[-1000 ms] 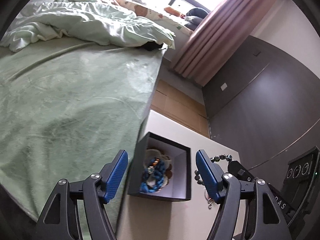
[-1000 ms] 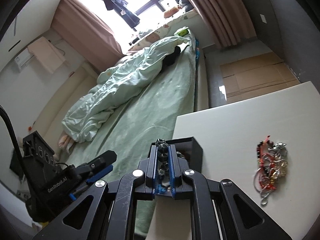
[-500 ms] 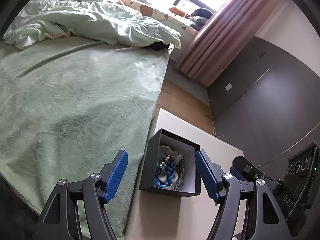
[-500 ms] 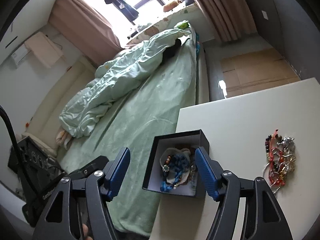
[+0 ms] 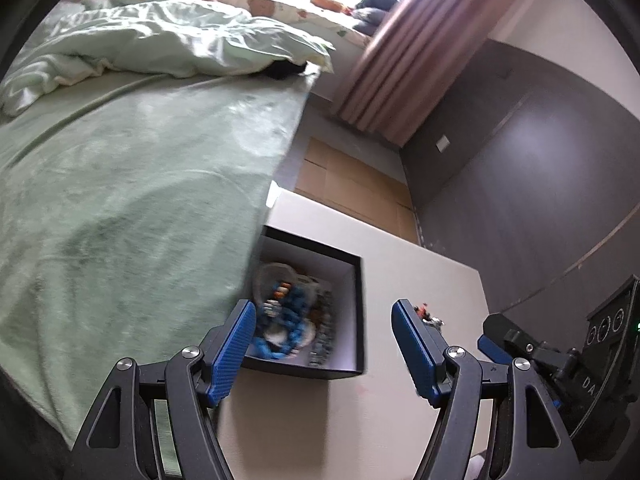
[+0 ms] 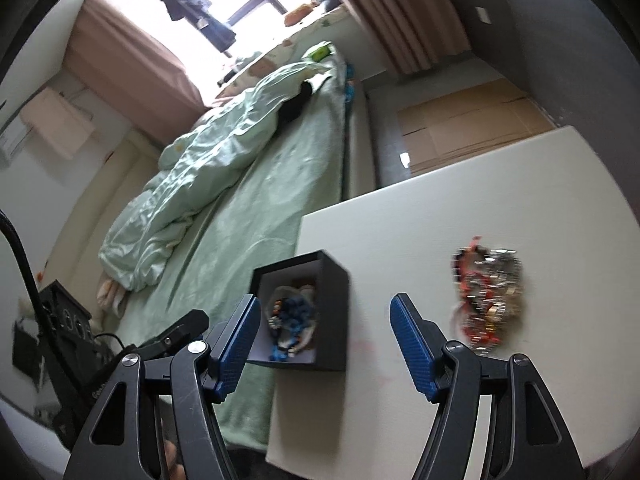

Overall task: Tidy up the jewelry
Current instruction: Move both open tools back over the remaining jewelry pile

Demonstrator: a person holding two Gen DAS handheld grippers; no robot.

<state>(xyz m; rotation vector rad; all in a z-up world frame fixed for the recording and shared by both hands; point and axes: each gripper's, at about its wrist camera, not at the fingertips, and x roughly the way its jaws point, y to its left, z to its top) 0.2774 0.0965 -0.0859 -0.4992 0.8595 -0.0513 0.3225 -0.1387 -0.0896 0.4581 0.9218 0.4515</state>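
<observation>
A black open box (image 5: 356,300) (image 6: 334,300) stands at the white table's left edge, holding several pieces of jewelry, among them a blue braided piece (image 5: 294,320) (image 6: 294,314). A loose pile of red and silver jewelry (image 6: 486,294) lies on the table to the right of the box; a bit of it shows in the left wrist view (image 5: 428,316). My left gripper (image 5: 322,348) is open and empty above the box's near side. My right gripper (image 6: 324,340) is open and empty, just right of the box.
The white table (image 6: 440,216) (image 5: 400,268) stands against a bed with a green blanket (image 5: 120,200) (image 6: 256,208). A dark wall (image 5: 540,160) runs along the right. Flat cardboard (image 6: 468,120) lies on the floor behind the table.
A second ago my right gripper was shut on a beaded piece over the box. It has opened, the piece is gone from it, and the gripper has drawn back to the right.
</observation>
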